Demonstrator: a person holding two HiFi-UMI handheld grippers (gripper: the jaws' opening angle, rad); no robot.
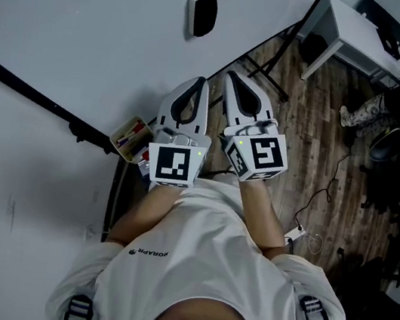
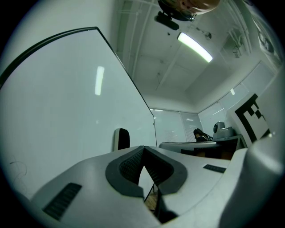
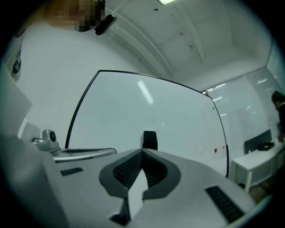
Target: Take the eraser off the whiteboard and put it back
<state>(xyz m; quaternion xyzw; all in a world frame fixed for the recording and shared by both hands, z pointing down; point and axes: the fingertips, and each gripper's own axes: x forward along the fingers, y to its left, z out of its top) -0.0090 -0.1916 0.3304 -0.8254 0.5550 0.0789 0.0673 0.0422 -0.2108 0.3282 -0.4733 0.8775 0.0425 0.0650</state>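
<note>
Just the one black eraser (image 1: 201,14) stuck on the whiteboard (image 1: 78,27), well apart from the two grippers, with the left gripper (image 1: 197,84) and right gripper (image 1: 233,78) side by side, both jaws pinched together on nothing.

The person wears a white short-sleeved shirt (image 1: 205,263) with small dark lettering, and dark straps (image 1: 314,315) at the shoulders. The left gripper (image 1: 198,81) and right gripper (image 1: 231,75) have white shells, dark ribbed pads (image 2: 128,167) and black-and-white marker cubes (image 1: 176,165).
</note>
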